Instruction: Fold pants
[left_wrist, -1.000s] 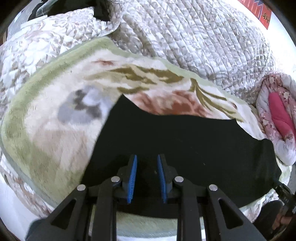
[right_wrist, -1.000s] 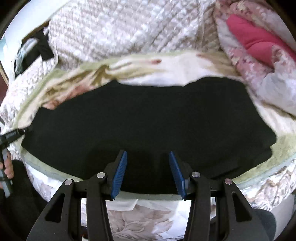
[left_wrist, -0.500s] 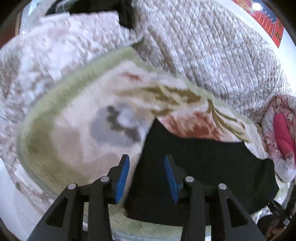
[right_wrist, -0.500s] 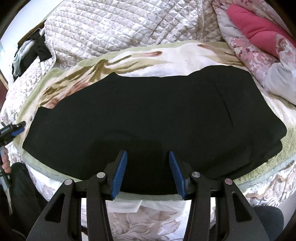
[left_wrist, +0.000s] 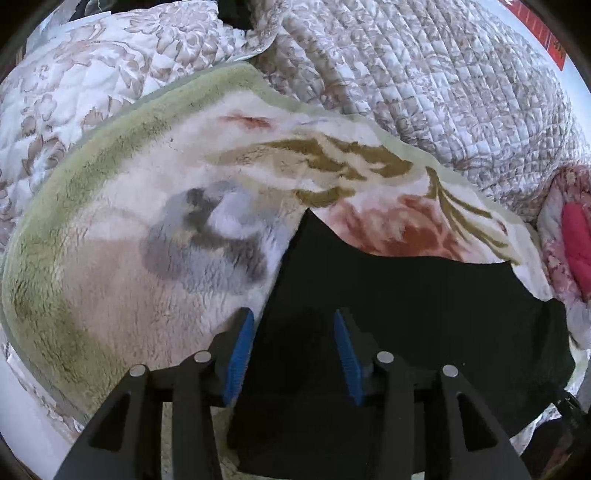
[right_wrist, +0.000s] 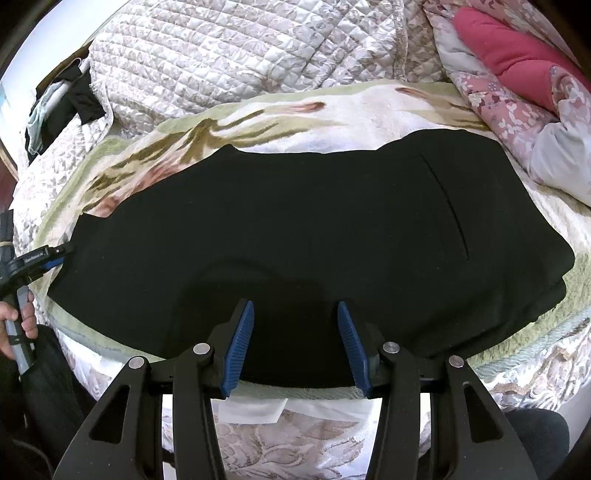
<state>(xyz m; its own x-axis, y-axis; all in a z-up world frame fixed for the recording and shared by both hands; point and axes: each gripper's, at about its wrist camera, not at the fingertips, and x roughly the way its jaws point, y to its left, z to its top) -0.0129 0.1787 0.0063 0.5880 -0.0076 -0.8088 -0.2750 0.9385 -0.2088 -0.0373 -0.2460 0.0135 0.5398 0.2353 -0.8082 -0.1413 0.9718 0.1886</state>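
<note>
Black pants (right_wrist: 295, 229) flat — grippers (right_wrist: 295, 332) agape

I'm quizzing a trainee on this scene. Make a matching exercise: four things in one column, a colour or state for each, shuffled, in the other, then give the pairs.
Things:
1. pants
2. blanket
3. left claw
4. pillow

Colour or state:
A. open over the pants' end
B. pink, at the far right
C. black, laid flat
D. fluffy, green-edged, under the pants

Pairs: 1-C, 2-D, 3-A, 4-B
</note>
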